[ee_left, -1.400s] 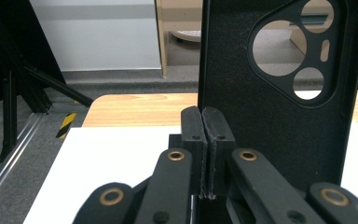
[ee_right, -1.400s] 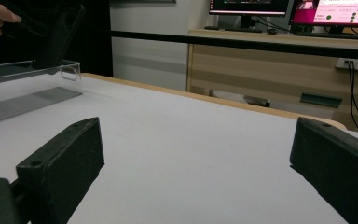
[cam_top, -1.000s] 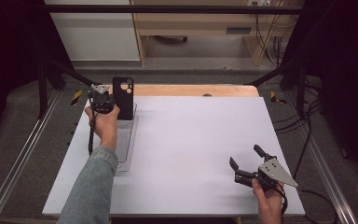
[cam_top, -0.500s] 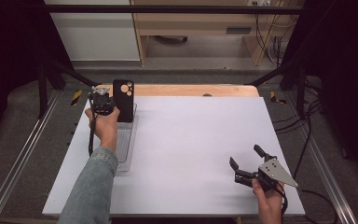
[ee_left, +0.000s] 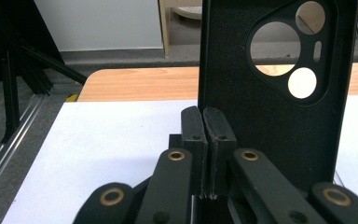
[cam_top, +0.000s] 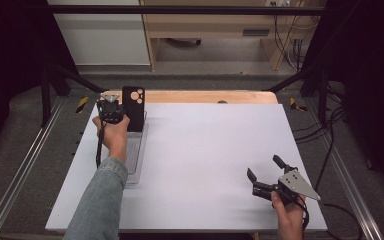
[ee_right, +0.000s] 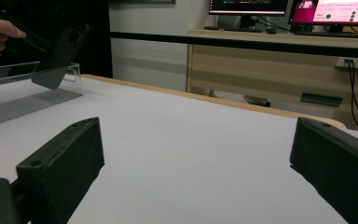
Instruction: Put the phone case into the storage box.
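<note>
holding a black phone case [cam_top: 133,107] upright over the clear tray [cam_top: 135,155] at the counter's far-left corner, left gripper [cam_top: 111,111] jaws clenched on its edge; resting right gripper [cam_top: 266,175] released near the counter's near-right corner.

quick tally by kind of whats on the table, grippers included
phone case: 1, black, held upright by the left gripper
clear tray: 1
grippers: 2, the left one shut on the case, the right gripper with its jaws open over bare table
total: 4
</note>
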Available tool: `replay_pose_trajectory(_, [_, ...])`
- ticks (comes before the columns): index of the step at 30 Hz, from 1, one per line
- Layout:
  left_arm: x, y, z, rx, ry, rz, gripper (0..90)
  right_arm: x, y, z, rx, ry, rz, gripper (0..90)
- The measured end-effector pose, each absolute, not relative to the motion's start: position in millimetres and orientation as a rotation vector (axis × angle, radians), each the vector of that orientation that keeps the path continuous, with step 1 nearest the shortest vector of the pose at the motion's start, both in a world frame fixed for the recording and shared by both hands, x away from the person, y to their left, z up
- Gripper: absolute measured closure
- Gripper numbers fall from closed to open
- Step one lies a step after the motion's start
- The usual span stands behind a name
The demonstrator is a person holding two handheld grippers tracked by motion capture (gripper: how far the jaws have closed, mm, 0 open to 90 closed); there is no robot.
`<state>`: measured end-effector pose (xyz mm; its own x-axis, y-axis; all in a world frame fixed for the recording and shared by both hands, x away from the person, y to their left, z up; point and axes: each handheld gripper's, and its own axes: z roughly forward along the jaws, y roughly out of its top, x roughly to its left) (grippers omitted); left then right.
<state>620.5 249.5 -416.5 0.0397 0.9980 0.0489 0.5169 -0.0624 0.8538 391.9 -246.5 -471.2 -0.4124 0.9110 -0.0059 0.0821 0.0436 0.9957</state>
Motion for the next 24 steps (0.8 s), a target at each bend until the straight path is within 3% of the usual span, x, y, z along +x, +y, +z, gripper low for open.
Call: replay_pose_trajectory(24, [623.3, 248.1, -421.4, 1.676, 1.580, 0.920, 87.4, 392.0, -246.6, -471.4, 1.026, 1.601, 1.454, 3.1])
